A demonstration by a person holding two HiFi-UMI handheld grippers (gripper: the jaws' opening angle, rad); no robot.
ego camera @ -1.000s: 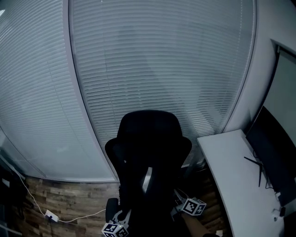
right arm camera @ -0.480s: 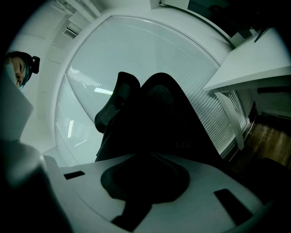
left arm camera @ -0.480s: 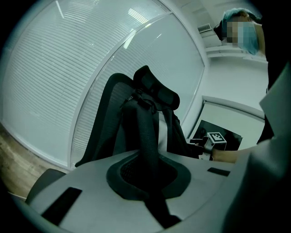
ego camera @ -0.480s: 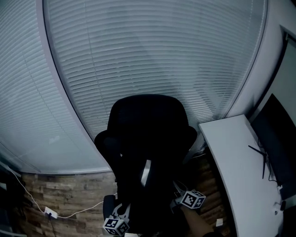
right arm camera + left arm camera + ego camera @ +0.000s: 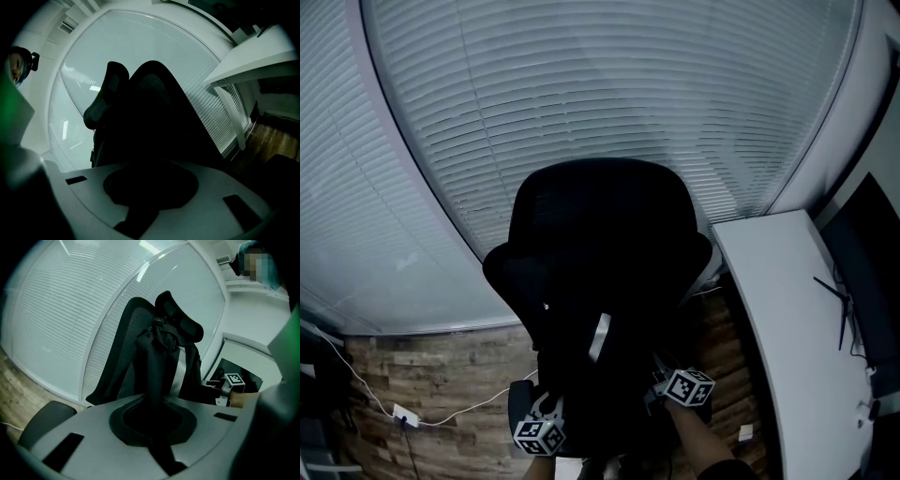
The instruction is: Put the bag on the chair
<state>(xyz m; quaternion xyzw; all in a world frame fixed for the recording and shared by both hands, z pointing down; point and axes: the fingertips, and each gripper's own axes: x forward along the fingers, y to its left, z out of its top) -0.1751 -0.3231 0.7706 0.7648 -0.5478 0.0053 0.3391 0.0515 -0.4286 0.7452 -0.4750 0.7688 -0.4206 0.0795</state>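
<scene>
Bag [image 5: 602,370] hangs upright before the chair [image 5: 600,216], between both tools: left hand-held gripper [image 5: 548,411] clenched on its strap, right hand-held gripper [image 5: 661,386] clamped on its dark fabric.

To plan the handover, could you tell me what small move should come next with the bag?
Probably ease the bag down until it settles on the chair: the left gripper and right gripper both hold it upright before the backrest; the seat is hidden.

Seen from above, the black bag [image 5: 157,362] merges with the chair [image 5: 600,234]; its outline cannot be told. Right of the chair, the worktop [image 5: 787,319] runs off-frame. What the right gripper [image 5: 150,185] holds, beside the chair, is lost in shadow.
</scene>
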